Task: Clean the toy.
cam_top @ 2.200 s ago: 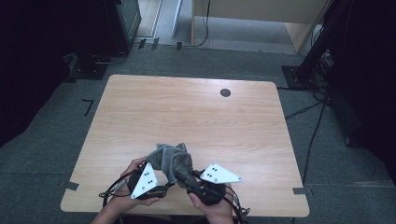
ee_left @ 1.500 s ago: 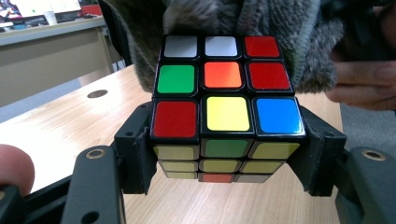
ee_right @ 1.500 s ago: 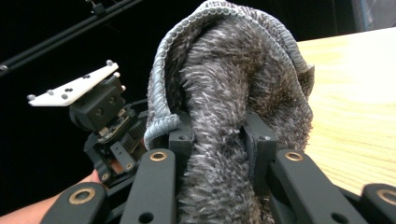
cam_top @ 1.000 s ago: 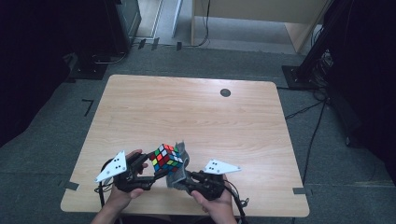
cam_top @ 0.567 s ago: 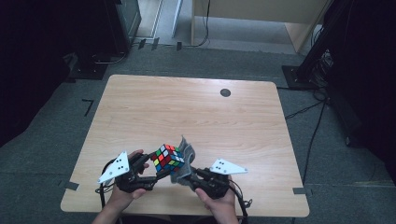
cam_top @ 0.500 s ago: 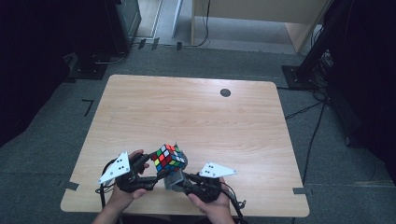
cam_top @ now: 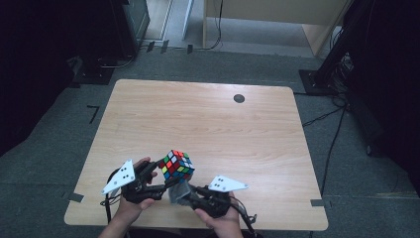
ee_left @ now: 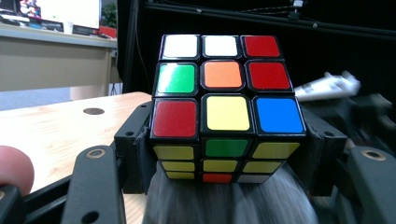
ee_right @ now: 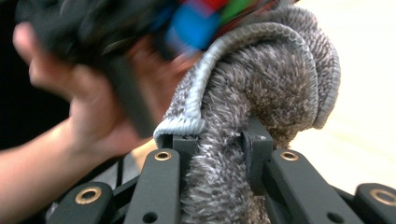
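A scrambled colour cube (cam_top: 176, 165) hangs above the table's near edge, clamped between the jaws of my left gripper (cam_top: 168, 174). In the left gripper view the cube (ee_left: 227, 107) fills the centre with both pads pressed on its sides. My right gripper (cam_top: 184, 192) is shut on a grey fluffy cloth (cam_top: 179, 191), which sits just below the cube. The cloth (ee_right: 254, 93) bunches up between the black jaws in the right gripper view and curls under the blurred cube (ee_right: 205, 18). Grey cloth (ee_left: 224, 200) also lies under the cube in the left gripper view.
The wooden table (cam_top: 208, 124) has a small dark round hole (cam_top: 239, 98) near its far edge. Cables trail off the front edge and across the floor at the right. Dark stands and a cabinet surround the table.
The cube, earlier wrapped in the cloth, is now bare in the left gripper. The right gripper with the cloth has sunk slightly and shifted left under the cube.
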The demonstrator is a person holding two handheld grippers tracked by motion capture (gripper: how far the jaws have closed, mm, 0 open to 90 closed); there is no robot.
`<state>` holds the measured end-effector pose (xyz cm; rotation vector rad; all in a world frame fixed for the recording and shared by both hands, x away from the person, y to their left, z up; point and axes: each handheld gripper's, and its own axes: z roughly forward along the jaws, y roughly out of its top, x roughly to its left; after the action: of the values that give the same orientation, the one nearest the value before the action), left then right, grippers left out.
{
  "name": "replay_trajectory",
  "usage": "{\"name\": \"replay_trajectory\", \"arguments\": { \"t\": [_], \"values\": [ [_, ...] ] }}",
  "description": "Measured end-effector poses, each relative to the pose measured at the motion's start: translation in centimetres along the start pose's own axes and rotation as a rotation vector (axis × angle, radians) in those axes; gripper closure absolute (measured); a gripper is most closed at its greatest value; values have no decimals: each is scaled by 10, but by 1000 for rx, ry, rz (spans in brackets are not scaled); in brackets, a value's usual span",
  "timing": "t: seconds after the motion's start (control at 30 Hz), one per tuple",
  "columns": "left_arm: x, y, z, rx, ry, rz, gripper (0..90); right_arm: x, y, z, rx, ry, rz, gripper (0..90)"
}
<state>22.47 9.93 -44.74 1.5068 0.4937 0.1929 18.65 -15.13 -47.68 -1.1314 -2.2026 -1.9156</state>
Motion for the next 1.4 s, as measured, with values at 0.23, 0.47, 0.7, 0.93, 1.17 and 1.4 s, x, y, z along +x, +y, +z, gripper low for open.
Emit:
{"name": "replay_trajectory", "arguments": {
  "t": [0.23,0.47,0.7,0.93,1.17,1.4],
  "values": [
    [1,-2,0,-4,30,4,341,6,-1,3,-43,34,-18,738],
    [9,2,-8,-14,44,-18,341,-21,9,-22,-118,-164,-1,734],
    [14,-1,-4,38,109,-38,341,-55,14,-47,-23,-503,-148,718],
    [17,-5,-1,91,168,-52,341,-88,-4,-44,181,-827,-267,680],
    [21,-4,-3,86,198,-78,341,-96,1,-51,116,-736,-235,372],
    [23,-3,-4,88,241,-114,341,-73,18,-61,-25,-637,-306,317]
  ]
}}
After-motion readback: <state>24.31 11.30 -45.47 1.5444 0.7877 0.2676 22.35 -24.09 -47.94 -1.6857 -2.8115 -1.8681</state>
